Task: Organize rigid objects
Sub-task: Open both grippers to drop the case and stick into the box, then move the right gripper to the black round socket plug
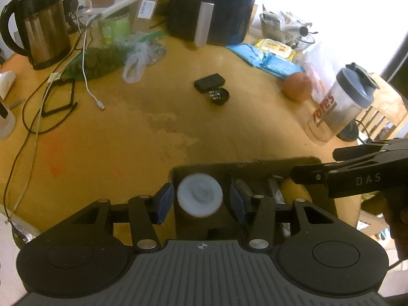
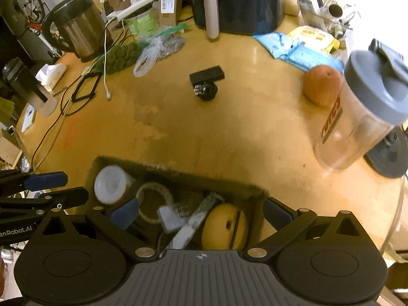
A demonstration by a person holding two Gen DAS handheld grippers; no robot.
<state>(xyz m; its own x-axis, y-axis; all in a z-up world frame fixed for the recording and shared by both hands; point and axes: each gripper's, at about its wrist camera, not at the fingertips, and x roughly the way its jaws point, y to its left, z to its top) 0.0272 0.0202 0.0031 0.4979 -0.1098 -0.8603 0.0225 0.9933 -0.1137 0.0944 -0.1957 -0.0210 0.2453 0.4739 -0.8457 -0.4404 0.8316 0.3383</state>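
A cardboard box (image 2: pixel 178 176) sits at the table's near edge. It holds a white-capped bottle (image 2: pixel 109 185), a tape roll (image 2: pixel 154 201), a yellow round object (image 2: pixel 224 225) and a grey strip (image 2: pixel 193 223). My left gripper (image 1: pixel 201 201) is open above the box's left end, its pads either side of the white-capped bottle (image 1: pixel 199 195) without touching it. My right gripper (image 2: pixel 201 214) is open wide over the box, empty. A black rectangular case and small black puck (image 2: pixel 206 81) lie mid-table. The box also shows in the left wrist view (image 1: pixel 244 165).
An orange (image 2: pixel 321 84) and a clear shaker bottle with grey lid (image 2: pixel 362 109) stand at the right. A kettle (image 2: pixel 76 25), air fryer (image 2: pixel 237 0), bags, wipes packs (image 2: pixel 301 48) and loose cables (image 2: pixel 63 107) crowd the back and left.
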